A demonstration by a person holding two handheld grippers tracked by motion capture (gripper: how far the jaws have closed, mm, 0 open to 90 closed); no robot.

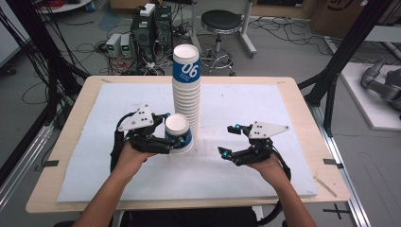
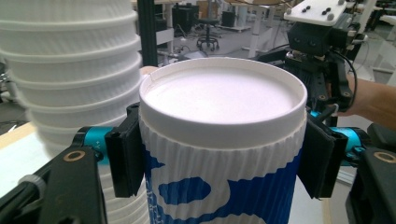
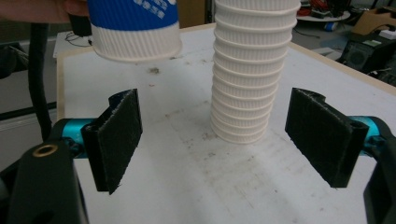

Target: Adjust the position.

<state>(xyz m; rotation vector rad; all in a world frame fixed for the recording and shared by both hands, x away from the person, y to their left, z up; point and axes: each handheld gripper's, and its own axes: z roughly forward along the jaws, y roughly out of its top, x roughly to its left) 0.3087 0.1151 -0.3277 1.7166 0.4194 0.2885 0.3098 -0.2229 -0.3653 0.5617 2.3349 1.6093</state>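
Observation:
A tall stack of upturned white ribbed paper cups [image 1: 186, 97] stands mid-table, its top cup banded blue. My left gripper [image 1: 177, 138] is shut on a single blue-and-white cup [image 2: 223, 140], held bottom-up just left of the stack [image 2: 70, 70], with a pad pressing on each side below its base. In the right gripper view that cup [image 3: 135, 28] hangs slightly above the board. My right gripper [image 3: 215, 140] is open with nothing between its pads, low over the board to the right of the stack [image 3: 252, 70] and facing it.
A white foam board [image 1: 246, 175] covers most of the wooden table [image 1: 302, 101]. Beyond the far edge are a black stool [image 1: 221, 21], computer boxes [image 1: 151, 28] and floor cables. Black frame posts [image 1: 331, 80] rise at the table's right and left.

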